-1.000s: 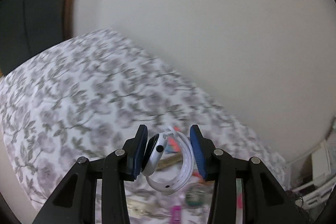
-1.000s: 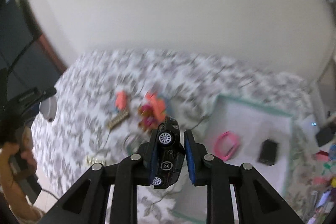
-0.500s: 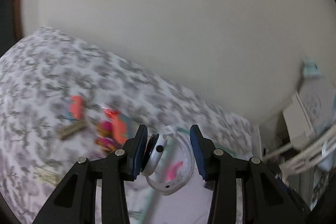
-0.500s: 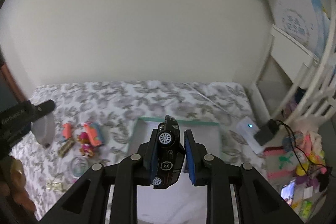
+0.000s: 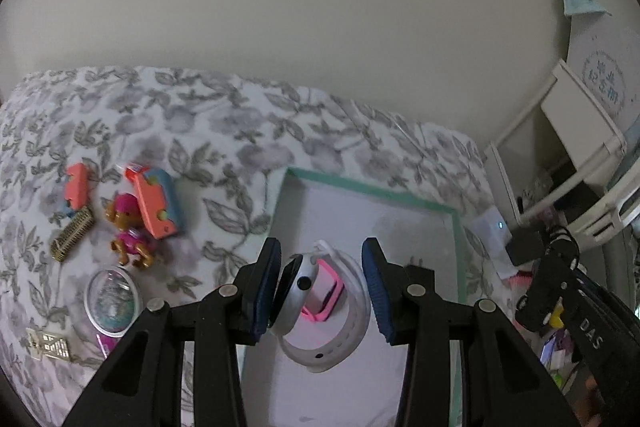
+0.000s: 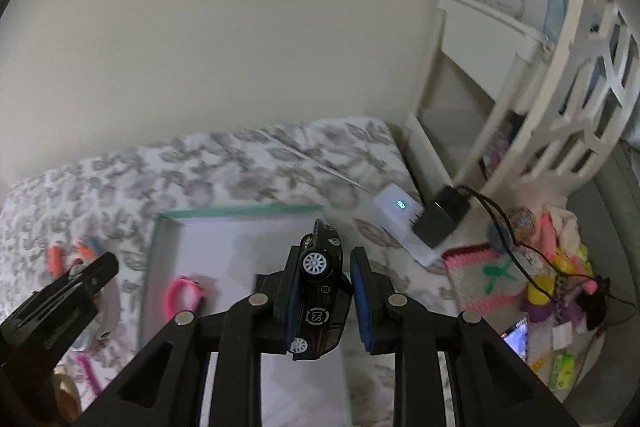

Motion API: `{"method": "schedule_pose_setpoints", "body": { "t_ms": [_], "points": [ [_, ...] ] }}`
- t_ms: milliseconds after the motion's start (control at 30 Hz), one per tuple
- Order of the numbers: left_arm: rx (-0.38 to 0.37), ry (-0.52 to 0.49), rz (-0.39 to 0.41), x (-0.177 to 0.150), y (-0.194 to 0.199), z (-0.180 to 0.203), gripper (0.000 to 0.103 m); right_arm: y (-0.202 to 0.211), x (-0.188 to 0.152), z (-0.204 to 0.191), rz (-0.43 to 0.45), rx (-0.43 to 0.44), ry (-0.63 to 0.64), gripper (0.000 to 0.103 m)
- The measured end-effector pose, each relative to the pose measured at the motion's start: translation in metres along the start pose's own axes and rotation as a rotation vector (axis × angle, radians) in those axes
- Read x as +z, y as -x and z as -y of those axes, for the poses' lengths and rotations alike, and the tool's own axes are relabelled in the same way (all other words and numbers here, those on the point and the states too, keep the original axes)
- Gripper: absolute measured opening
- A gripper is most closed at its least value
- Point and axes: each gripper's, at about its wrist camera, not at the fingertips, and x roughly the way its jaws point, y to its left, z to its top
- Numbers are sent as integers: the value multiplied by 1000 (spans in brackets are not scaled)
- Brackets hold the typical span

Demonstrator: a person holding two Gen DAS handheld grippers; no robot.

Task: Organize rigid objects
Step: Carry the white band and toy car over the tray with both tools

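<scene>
Both views have swung from the toy-strewn bed [image 5: 240, 131] to the tray [image 5: 372, 193], so the left gripper [image 5: 320, 287], clamping the white watch [image 5: 320, 311], and the right gripper [image 6: 324, 301], clamping the black car [image 6: 320, 291], now hover over it, apparently ready to drop them beside the pink band [image 6: 184, 293].

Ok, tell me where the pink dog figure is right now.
In the left wrist view the pink dog figure lies on the floral bedspread, left of the green-rimmed tray, beside the orange toy block.
</scene>
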Motion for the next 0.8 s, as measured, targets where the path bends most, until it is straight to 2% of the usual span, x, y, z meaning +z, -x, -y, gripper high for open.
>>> {"method": "schedule_pose_setpoints", "body": {
  "t_ms": [200,300,533,800],
  "points": [
    [-13,-18,-56,-5,-20,5,44,-22,-4,3,-47,-9,13,25],
    [-20,-23,-99,-10,-33,7,44,-43,-11,-1,-110,-3,31,25],
    [1,-56,-169,-22,-57,13,44,-86,-28,-8,-225,-8,60,25],
    [26,-94,-229,-33,-76,18,44,-111,-41,-13,-300,-1,81,25]
  ]
}}
